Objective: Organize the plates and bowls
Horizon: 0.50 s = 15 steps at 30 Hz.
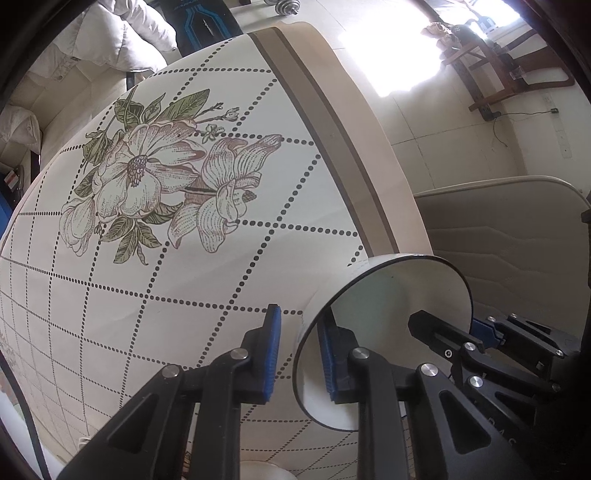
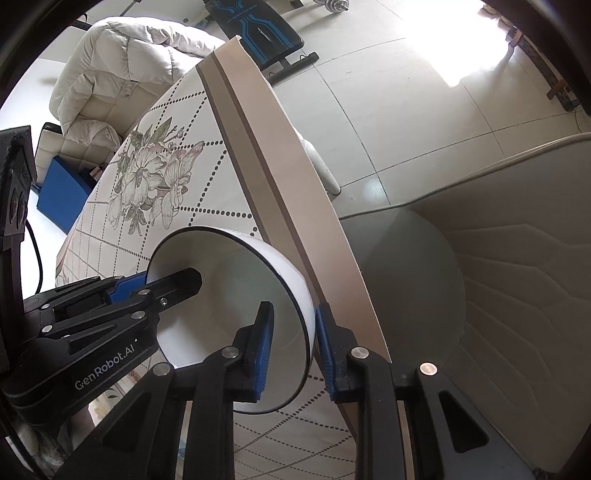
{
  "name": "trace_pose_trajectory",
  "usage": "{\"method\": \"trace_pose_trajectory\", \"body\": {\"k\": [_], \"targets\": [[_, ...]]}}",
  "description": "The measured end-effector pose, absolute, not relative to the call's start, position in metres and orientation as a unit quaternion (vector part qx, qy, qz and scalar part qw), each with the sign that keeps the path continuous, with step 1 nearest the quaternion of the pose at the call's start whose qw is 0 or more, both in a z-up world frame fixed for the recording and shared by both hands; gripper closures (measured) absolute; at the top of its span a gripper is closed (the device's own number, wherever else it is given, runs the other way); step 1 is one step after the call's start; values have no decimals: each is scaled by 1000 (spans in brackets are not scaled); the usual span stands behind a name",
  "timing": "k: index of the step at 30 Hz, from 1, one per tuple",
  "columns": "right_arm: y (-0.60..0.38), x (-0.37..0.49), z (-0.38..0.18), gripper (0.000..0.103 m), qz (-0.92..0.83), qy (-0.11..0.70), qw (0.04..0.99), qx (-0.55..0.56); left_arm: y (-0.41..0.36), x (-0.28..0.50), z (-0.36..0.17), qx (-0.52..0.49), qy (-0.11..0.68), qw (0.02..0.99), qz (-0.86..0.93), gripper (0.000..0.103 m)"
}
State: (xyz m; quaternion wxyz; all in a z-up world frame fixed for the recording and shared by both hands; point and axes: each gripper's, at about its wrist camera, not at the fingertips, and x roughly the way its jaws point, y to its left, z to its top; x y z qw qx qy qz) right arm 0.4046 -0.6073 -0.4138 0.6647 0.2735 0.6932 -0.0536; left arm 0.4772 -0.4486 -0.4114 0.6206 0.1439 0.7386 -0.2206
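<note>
bowl (image 1: 388, 295) base hidden behind its own wall, white object (image 1: 264, 470) cut off at bottom edge

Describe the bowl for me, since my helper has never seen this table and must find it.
Start at the table with the dotted grid and flower print, and go to its brown-striped edge. There sits a white bowl with a thin dark rim, gripped on opposite sides by two tongs. It is the only dish on the cloth here.

Around your bench (image 1: 207, 295) with its flower-print cloth: a puffy white jacket (image 2: 122, 55), weight bench (image 2: 258, 26), tiled floor (image 2: 406, 110).
</note>
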Motion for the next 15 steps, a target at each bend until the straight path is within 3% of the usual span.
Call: {"method": "trace_pose_trajectory", "body": {"k": [2, 15], "targets": [[-607, 405, -414, 84, -61, 694, 665, 269, -452, 475, -411, 141, 739, 618, -228, 92], [-604, 401, -413, 85, -58, 699, 649, 295, -447, 470, -397, 155, 728, 628, -227, 93]]}}
